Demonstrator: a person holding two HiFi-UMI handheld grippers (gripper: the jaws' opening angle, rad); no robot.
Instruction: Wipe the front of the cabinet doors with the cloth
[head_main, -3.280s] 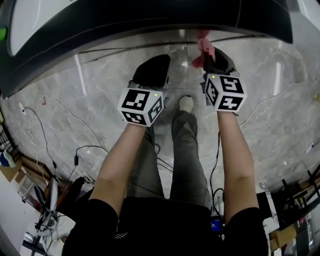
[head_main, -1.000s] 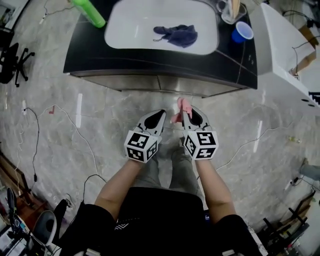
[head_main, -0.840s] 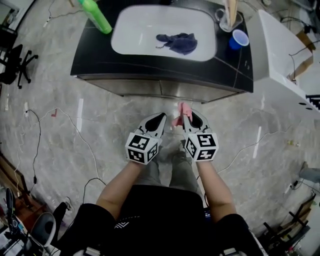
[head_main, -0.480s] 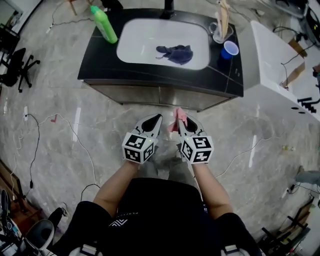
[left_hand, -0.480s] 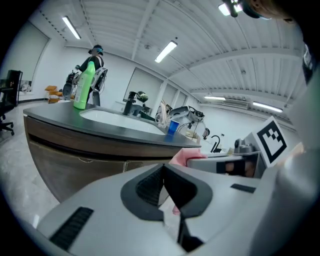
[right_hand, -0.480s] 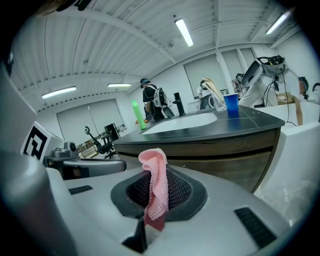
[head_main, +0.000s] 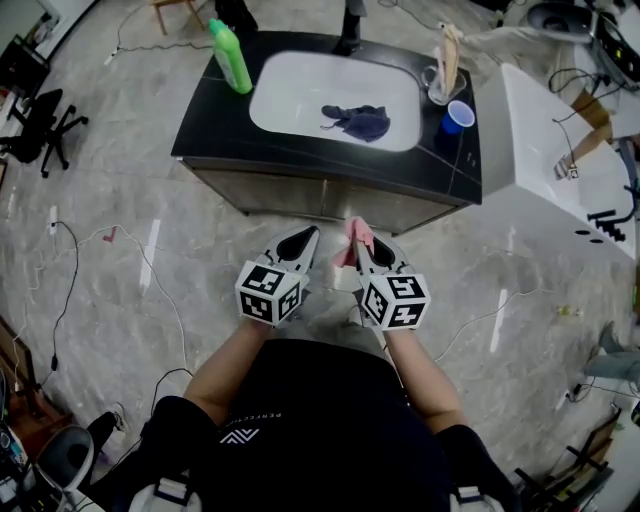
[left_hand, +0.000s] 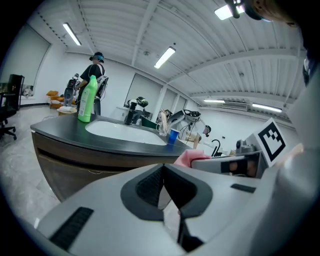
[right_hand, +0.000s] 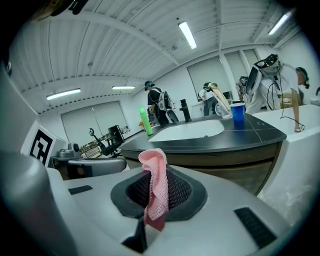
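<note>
Both my arms stretched forward, side by side. My left gripper (head_main: 303, 240) closed, nothing in it. My right gripper (head_main: 362, 243) pinching pink cloth (head_main: 357, 231), tuft poking up. Cabinet doors (head_main: 300, 198) ahead, untouched, under worktop (head_main: 215, 130) near edge.

The head view looks steeply down on the worktop (head_main: 210, 140), well back from the cabinet doors (head_main: 320, 200); both gripper views face those doors low, sharing the sink (head_main: 290, 100).

Workshop or lab with a staged washroom. Freestanding sink counter (head_main: 215, 132) is set ahead of the right gripper (head_main: 367, 249). Loose cables (head_main: 75, 258) and an office chair (head_main: 36, 120) are noted to its left, strip lights (left_hand: 164, 57) overhead.
</note>
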